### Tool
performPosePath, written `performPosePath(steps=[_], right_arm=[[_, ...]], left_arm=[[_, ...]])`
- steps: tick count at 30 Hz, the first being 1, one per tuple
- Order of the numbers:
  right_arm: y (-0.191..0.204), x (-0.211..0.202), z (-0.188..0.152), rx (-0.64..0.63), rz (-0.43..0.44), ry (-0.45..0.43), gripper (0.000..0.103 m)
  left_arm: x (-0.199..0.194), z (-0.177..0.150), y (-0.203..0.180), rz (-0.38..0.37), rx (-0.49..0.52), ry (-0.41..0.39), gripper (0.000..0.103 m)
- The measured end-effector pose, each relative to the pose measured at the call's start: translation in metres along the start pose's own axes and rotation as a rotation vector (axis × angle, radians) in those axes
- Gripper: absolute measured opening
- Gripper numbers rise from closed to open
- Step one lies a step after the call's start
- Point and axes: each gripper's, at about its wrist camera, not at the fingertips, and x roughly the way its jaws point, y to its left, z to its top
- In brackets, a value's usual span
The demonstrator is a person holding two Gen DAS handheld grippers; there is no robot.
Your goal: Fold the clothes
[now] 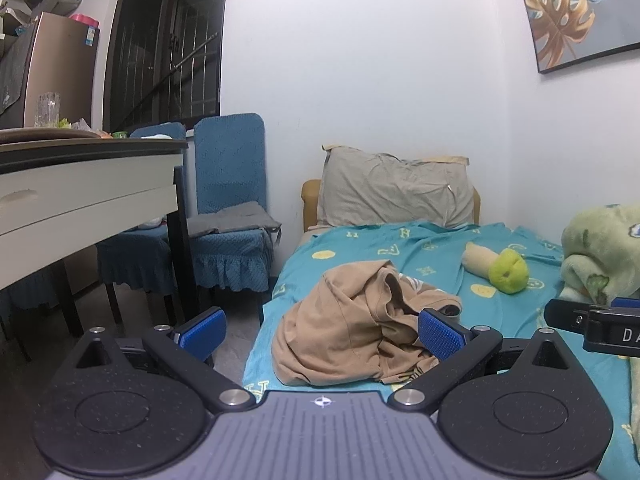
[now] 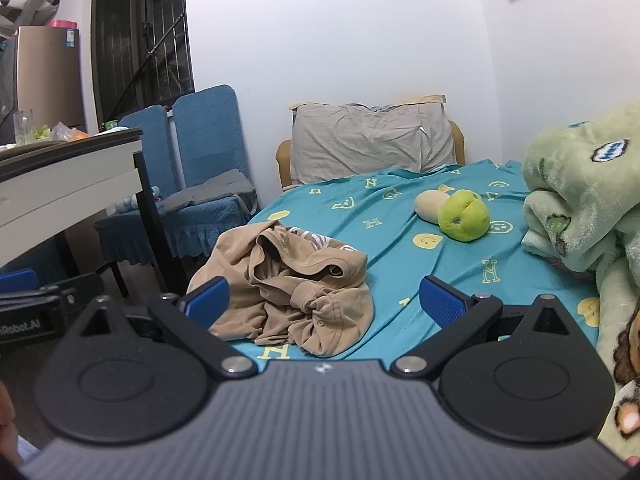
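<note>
The crumpled garment (image 2: 288, 280) is plain tan, with a brown-and-white striped patch showing just beyond its neckline. It lies on a teal bedsheet (image 2: 400, 264) printed with yellow smiley faces and pale letters. Beyond the garment sits a lime-green and cream plush toy (image 2: 460, 214) (two dark dots on the green end). Right of that toy, a pale green fleece blanket (image 2: 580, 208). The pillow (image 2: 368, 140) is grey.

Home bedrm: bed (image 2: 380, 216), pillow (image 2: 368, 140), plush toy (image 2: 460, 216).

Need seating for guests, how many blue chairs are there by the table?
2: one chair beside the bed with a grey cushion, another chair behind it, tucked at the table. More may be hidden.
</note>
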Motion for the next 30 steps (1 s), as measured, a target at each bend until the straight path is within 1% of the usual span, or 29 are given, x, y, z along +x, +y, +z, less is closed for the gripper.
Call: performPosePath(steps=[3, 6, 7, 10, 15, 18, 22, 27, 29, 30], right_arm=[[0.0, 0.0, 0.0, 0.006, 0.012, 0.007, 0.103], [-0.002, 0.004, 0.003, 0.004, 0.024, 0.027, 0.103], [-0.002, 0.006, 0.005, -0.004, 0.022, 0.03, 0.103], [0.006, 0.002, 0.004, -0.031, 0.013, -0.001, 0.103], [0.013, 0.001, 0.001, -0.055, 0.007, -0.013, 0.103], [0.017, -0.002, -0.001, -0.073, -0.02, -0.036, 0.103], [0.016, -0.006, 0.001, -0.058, 0.048, -0.038, 0.103], [0.018, -0.007, -0.001, -0.066, 0.009, -0.051, 0.103], [0.016, -0.008, -0.001, -0.051, 0.011, -0.057, 0.097], [0.014, -0.008, -0.001, -0.042, 0.012, -0.057, 0.091]], left_arm=[[-0.004, -0.001, 0.0, -0.004, 0.004, -0.013, 0.103], [0.0, -0.004, 0.0, -0.003, 0.012, 0.019, 0.103], [-0.002, -0.006, -0.001, -0.002, 0.015, 0.013, 0.103], [-0.002, -0.004, -0.004, 0.001, 0.017, 0.012, 0.103], [0.002, -0.003, -0.002, 0.01, 0.009, 0.01, 0.103], [0.001, -0.002, -0.001, 0.012, 0.002, 0.012, 0.103], [0.001, -0.003, 0.001, 0.01, -0.007, 0.012, 0.103], [0.002, -0.004, 0.001, 0.011, -0.005, 0.015, 0.103], [0.002, -0.004, 0.001, 0.009, -0.005, 0.014, 0.103], [0.002, -0.005, 0.001, 0.009, -0.006, 0.014, 0.103]])
